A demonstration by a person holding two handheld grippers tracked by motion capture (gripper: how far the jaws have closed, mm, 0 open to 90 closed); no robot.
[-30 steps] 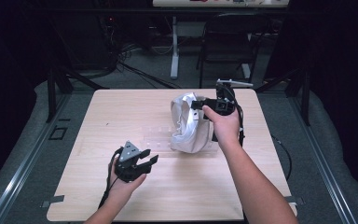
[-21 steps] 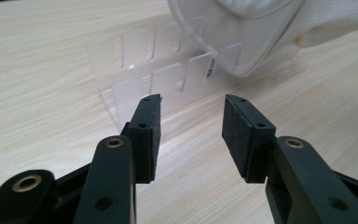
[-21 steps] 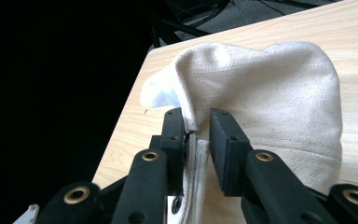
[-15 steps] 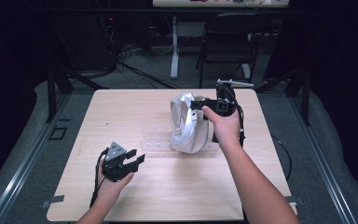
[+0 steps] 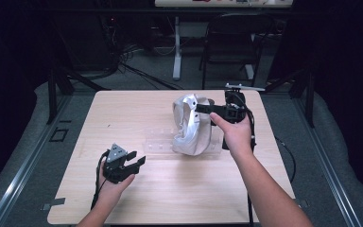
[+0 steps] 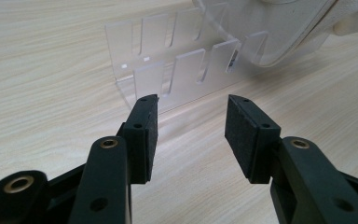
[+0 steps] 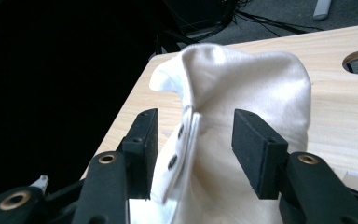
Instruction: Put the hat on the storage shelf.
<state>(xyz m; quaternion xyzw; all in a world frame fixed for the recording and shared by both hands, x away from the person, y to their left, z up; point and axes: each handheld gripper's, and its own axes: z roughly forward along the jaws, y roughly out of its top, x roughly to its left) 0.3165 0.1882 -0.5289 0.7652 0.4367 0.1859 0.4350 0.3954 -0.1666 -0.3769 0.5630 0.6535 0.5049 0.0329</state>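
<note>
Left gripper (image 5: pixel 139 162): held low over the near-left part of the table (image 5: pixel 123 109), jaws well apart with nothing between them, and they have just been easing a little wider. In the left gripper view its pads (image 6: pixel 148 135) point at the clear acrylic rack (image 6: pixel 177 70), a slotted stand that lies ahead of it and toward the table's middle, well apart from the jaw tips. The rack's long axis runs left to right across the table

Clear acrylic rack, high view (image 5: pixel 158 140): its left half is bare; its right end carries the white garment (image 5: pixel 191 124)

White garment: a pale bundle with a buttoned edge, standing upright on the rack's right end near the table's middle, its top fold rising between the right gripper's jaws (image 7: pixel 242 88)

Right gripper (image 5: pixel 203 108): reaches leftward from the table's right side at the height of the garment's top. Jaws have just been opening; the fold stands between the pads (image 7: pixel 256 149), which no longer press on it. This hand is much the nearer to the garment

Against a second ago: left hand has drawn back toward the near-left corner and sunk a little; the garment has slumped lower and wider on the rack; the right hand has kept its place
</note>
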